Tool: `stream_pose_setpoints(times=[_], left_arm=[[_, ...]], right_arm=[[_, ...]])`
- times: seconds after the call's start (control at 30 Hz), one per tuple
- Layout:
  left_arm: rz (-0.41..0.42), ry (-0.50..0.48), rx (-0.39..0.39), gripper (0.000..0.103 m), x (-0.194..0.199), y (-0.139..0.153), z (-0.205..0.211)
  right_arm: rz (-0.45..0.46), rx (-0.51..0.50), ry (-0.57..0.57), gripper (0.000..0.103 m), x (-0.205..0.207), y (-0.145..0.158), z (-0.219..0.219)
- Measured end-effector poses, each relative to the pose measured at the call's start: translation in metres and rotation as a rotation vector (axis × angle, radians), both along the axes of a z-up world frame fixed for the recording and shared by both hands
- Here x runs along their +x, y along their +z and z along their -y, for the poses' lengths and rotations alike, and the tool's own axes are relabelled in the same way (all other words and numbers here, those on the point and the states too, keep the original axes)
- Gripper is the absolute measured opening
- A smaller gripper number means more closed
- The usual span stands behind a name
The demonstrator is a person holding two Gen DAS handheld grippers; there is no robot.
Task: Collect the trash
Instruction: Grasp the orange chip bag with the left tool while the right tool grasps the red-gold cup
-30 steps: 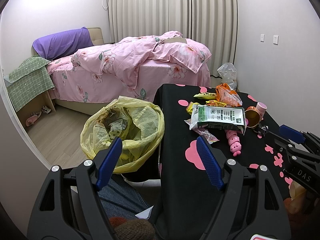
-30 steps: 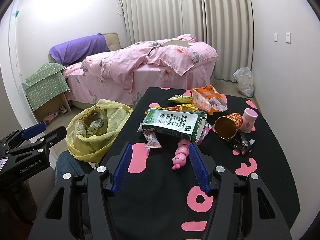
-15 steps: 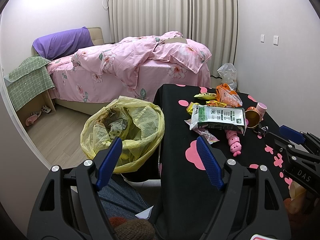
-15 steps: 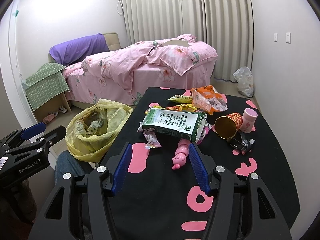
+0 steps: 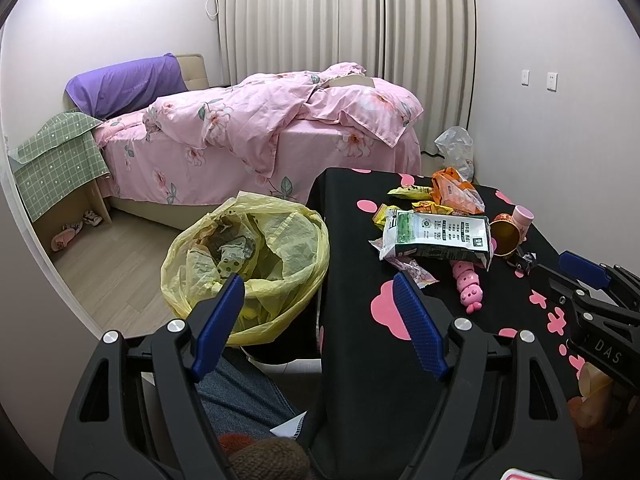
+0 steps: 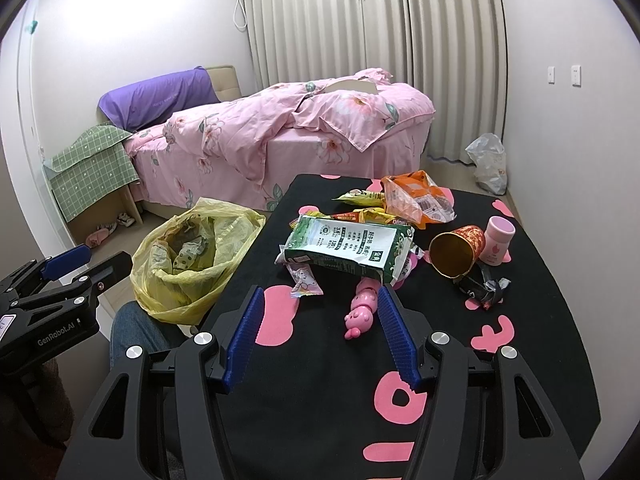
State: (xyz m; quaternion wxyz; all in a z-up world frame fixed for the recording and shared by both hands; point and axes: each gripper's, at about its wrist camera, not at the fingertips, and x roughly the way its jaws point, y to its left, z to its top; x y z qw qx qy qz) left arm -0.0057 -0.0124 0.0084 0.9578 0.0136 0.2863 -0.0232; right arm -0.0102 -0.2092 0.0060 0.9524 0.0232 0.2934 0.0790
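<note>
A bedroom is seen, with a bed (image 6: 280, 132) under a pink flowered quilt, closed curtains (image 6: 372, 20) behind it and a black tabletop (image 6: 540, 320) patterned with pink shapes in front. Beside the tabletop's left edge a yellow trash bag (image 5: 248, 256) is held open in a bin, with crumpled paper already inside. The trash is heaped toward the far half of the tabletop: a green-and-white carton (image 6: 348, 246) printed with "3.6" and "120" lies flat on top, an orange wrapper (image 6: 416, 198) and yellow wrappers (image 6: 360, 198) are behind it, and a small printed wrapper (image 6: 306, 280) is just beside its near corner. A pink toy (image 6: 362, 306), a tipped gold-lined paper cup (image 6: 456, 250) and a pink jar (image 6: 500, 240) are nearby.

The left hand-held gripper (image 5: 320, 308) is held released over the gap between bag and tabletop, nothing between its blue pads. The right hand-held gripper (image 6: 320, 320) is likewise spread wide and empty, above the tabletop near the toy.

"GenRobot.AI" is read on the left unit only in the right wrist view; "DAS" is read on the right unit only in the left wrist view. Denim and a knitted sleeve are shown below.
</note>
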Motion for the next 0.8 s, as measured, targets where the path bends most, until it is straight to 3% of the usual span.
stream_pose_setpoints(times=[0.2, 0.5, 0.67, 0.8], left_arm=[[0.007, -0.031, -0.008, 0.073, 0.006, 0.002, 0.004], [-0.002, -0.273, -0.035, 0.073, 0.058, -0.022, 0.044], [0.002, -0.460, -0.071, 0.073, 0.112, -0.026, 0.080], [-0.006, -0.585, -0.105, 0.076, 0.176, -0.016, 0.113]], right_arm=[[0.009, -0.023, -0.010, 0.056, 0.001, 0.000, 0.004], [0.040, -0.068, -0.138, 0.056, 0.024, -0.003, 0.075], [-0.010, -0.084, -0.188, 0.056, 0.053, -0.022, 0.114], [-0.042, -0.098, -0.237, 0.056, 0.080, -0.039, 0.142]])
